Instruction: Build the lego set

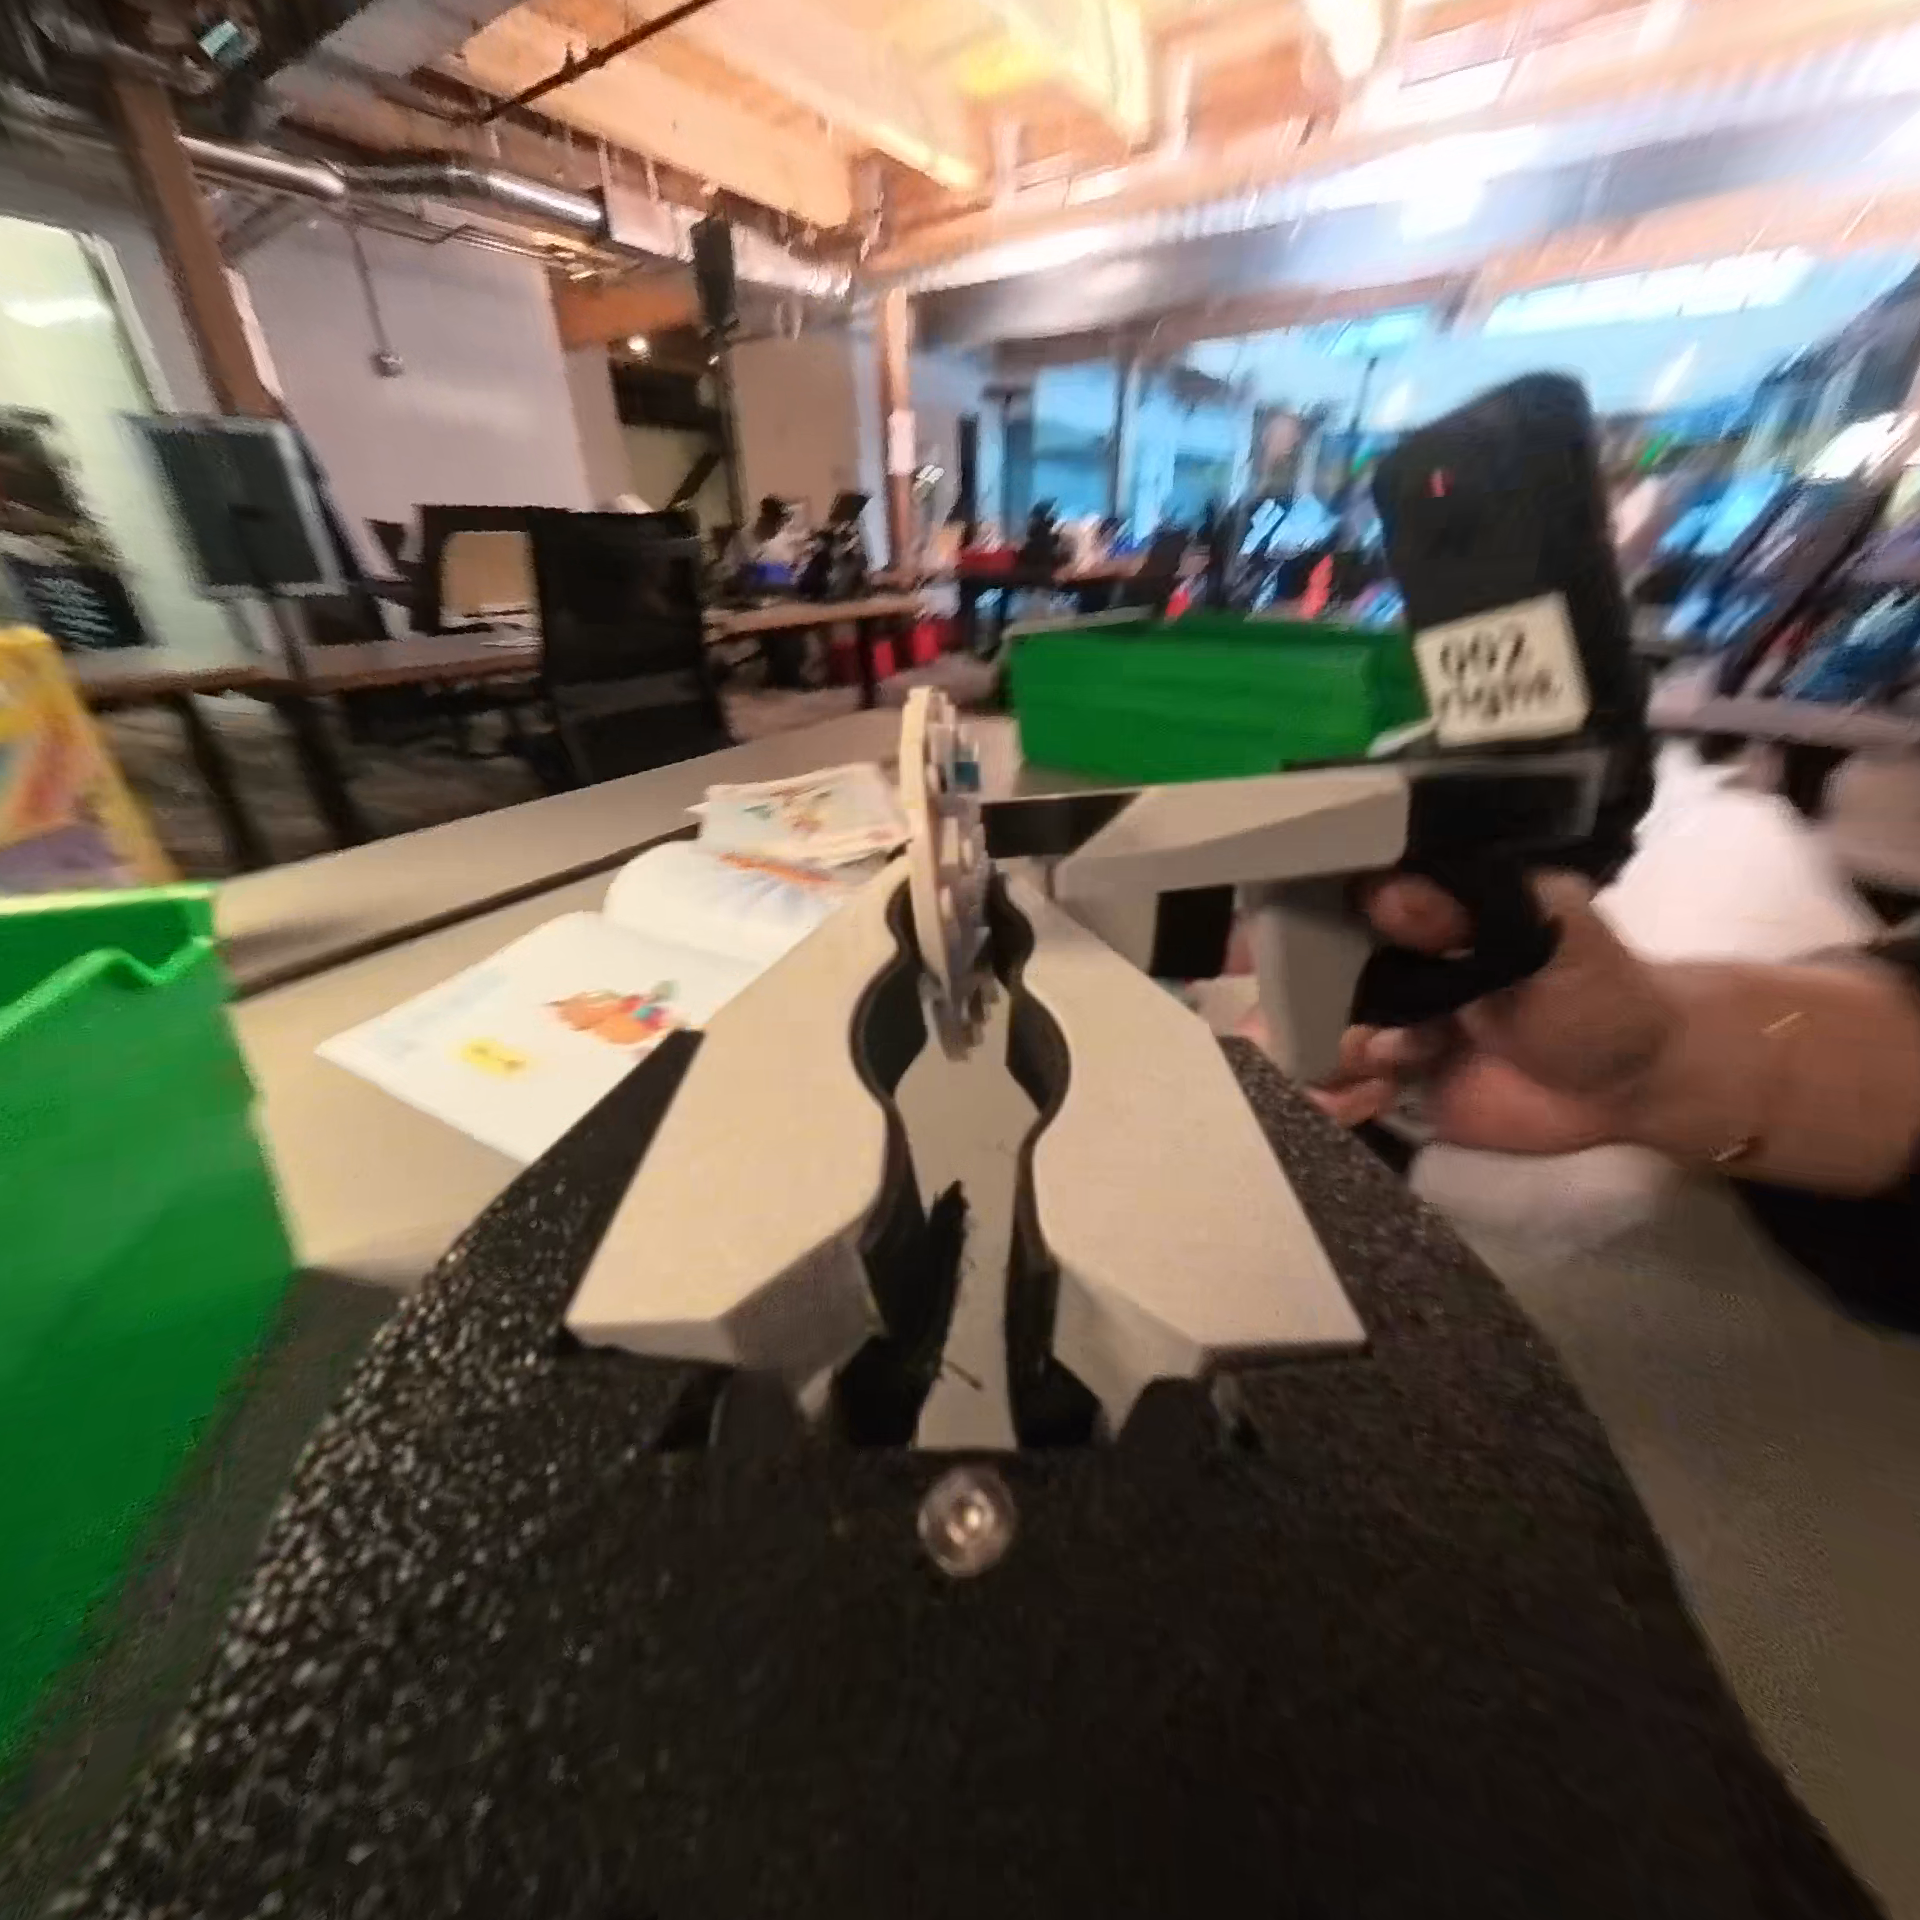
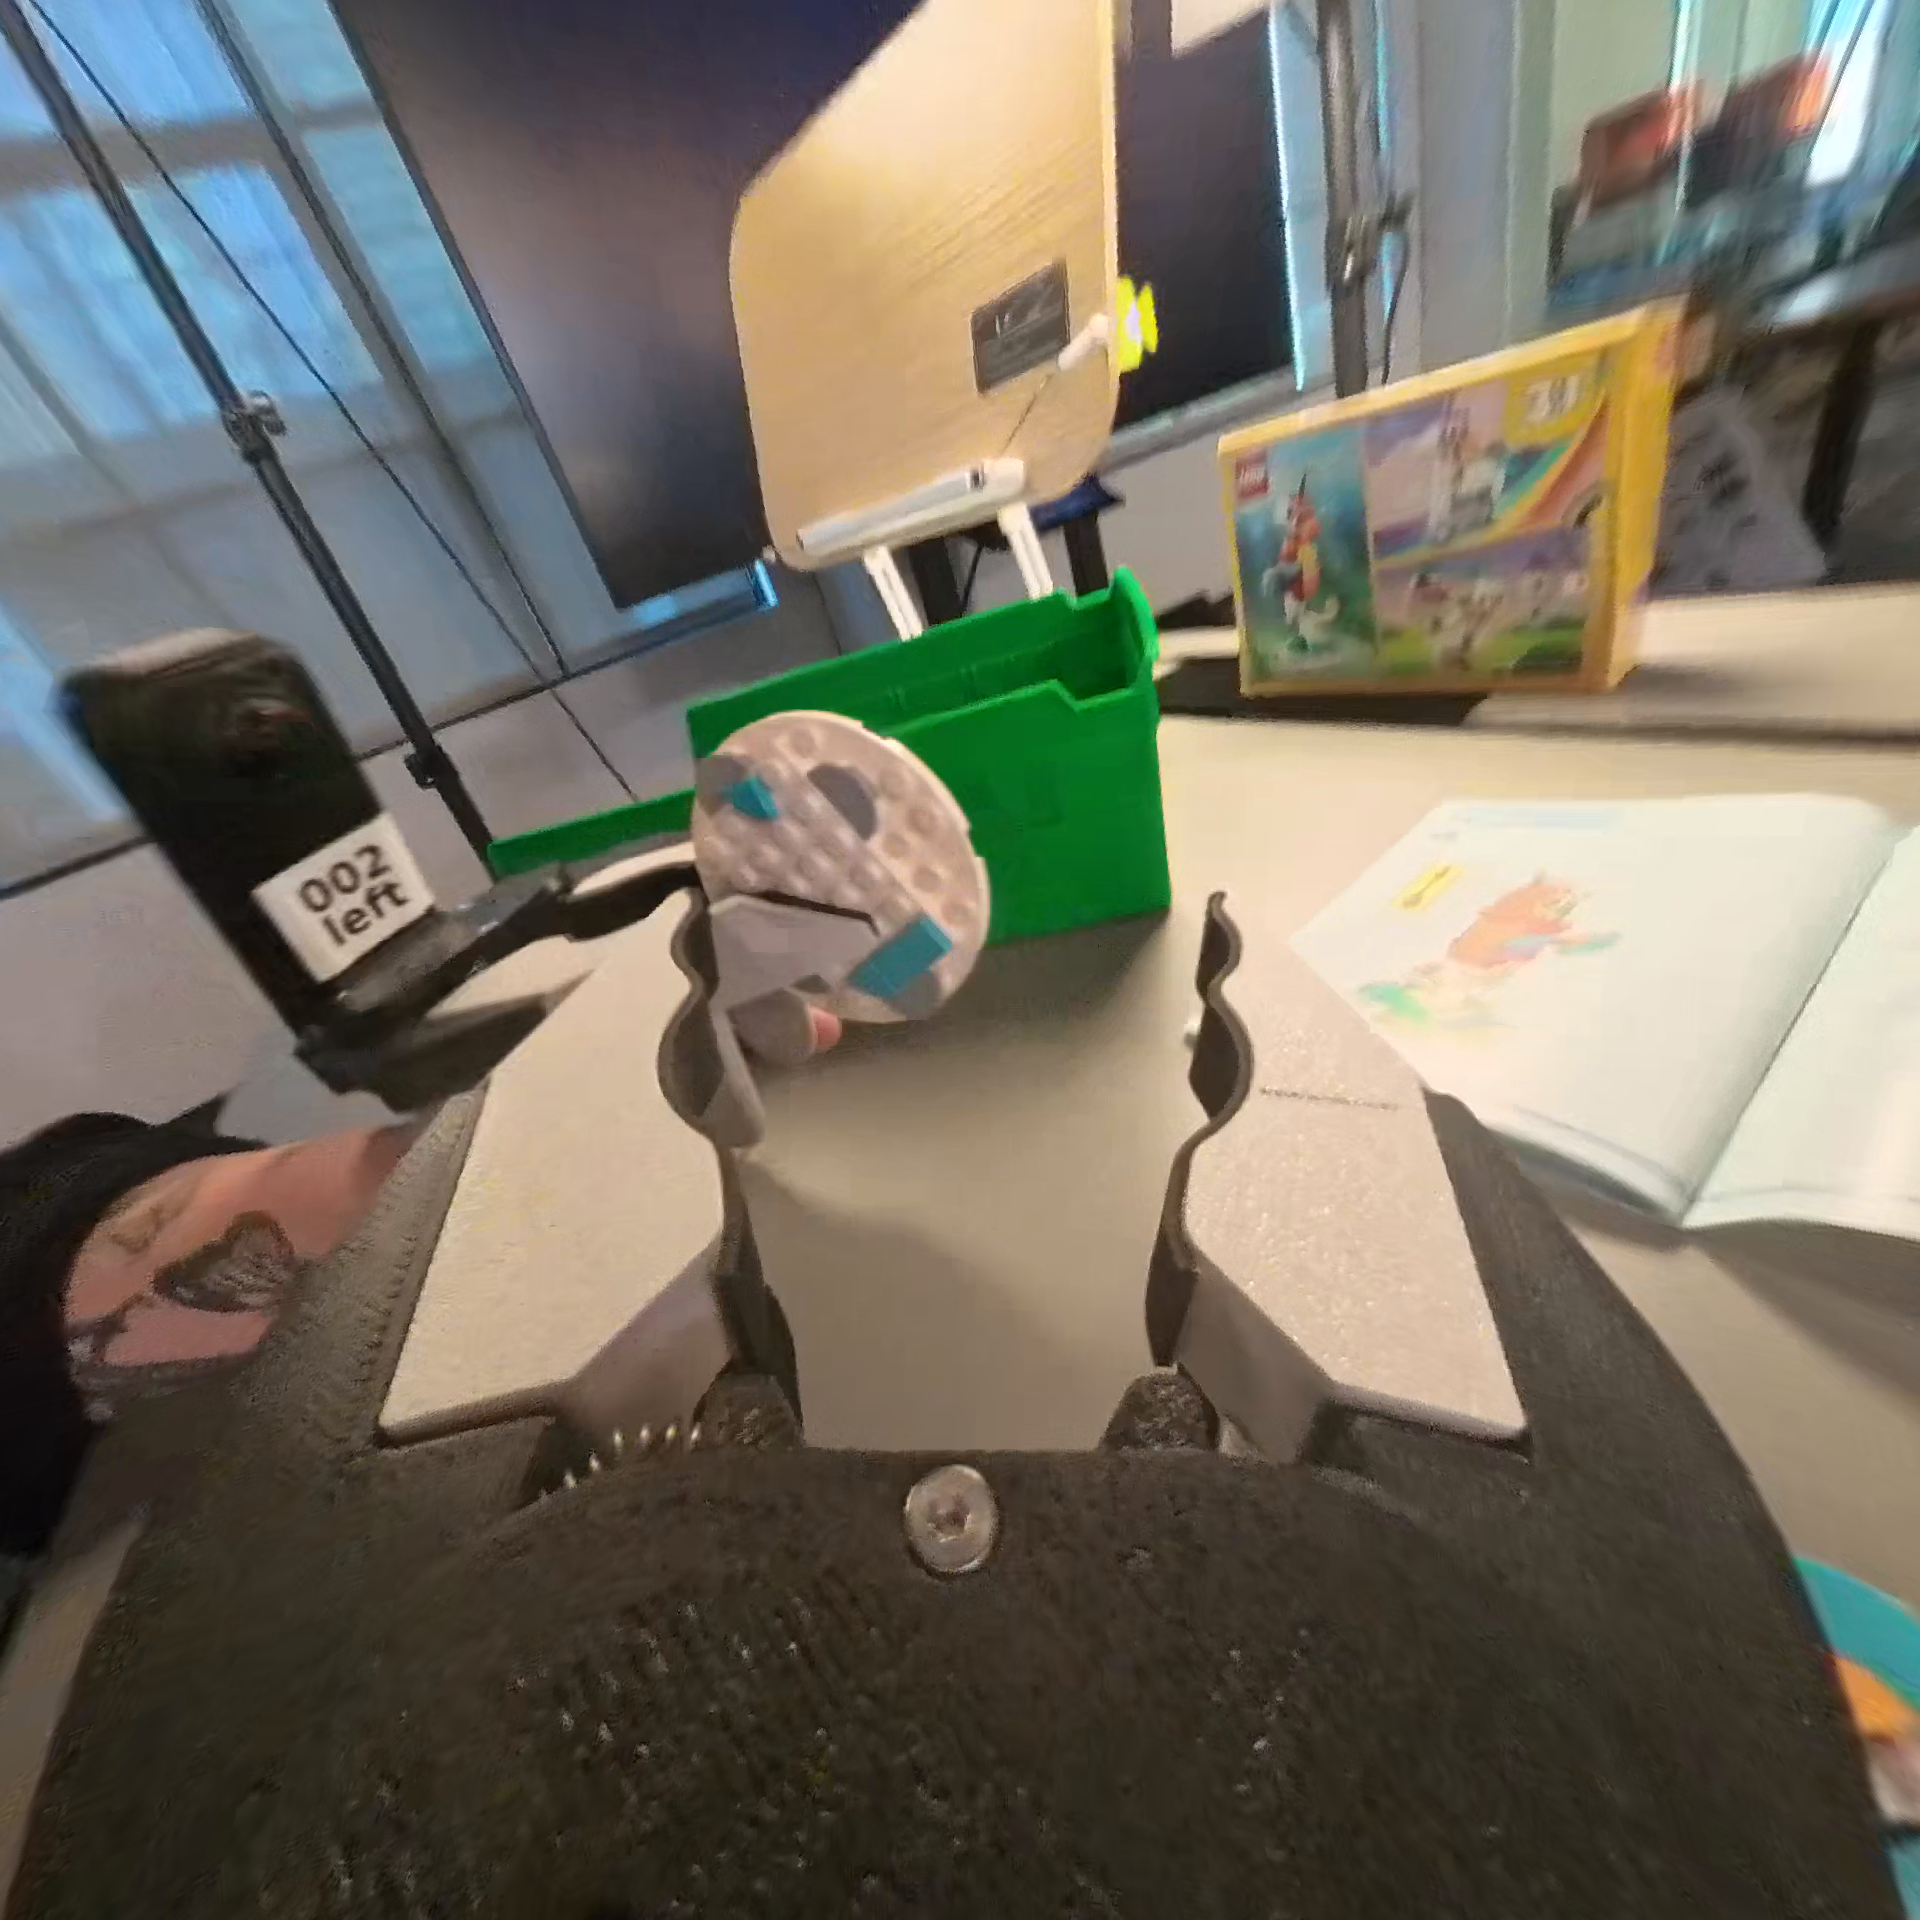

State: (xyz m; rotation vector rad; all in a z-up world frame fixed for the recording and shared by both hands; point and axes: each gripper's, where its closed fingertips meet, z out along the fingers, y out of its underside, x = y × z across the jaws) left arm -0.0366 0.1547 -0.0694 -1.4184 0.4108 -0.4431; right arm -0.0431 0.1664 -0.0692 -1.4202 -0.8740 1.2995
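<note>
Left wrist view: studded disc [image 1: 940, 883] upright, edge-on.

Grey table [image 2: 1455, 790], green bin [image 2: 1049, 790], booklet [image 2: 1621, 997]

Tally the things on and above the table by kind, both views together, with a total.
Handheld tools: 2, left clamped on the disc, right open
Round studded brick disc: 1
Green bins: 2
Open instruction booklet: 1
Stack of leaflets: 1
Yellow toy box: 1
Total: 8
</note>
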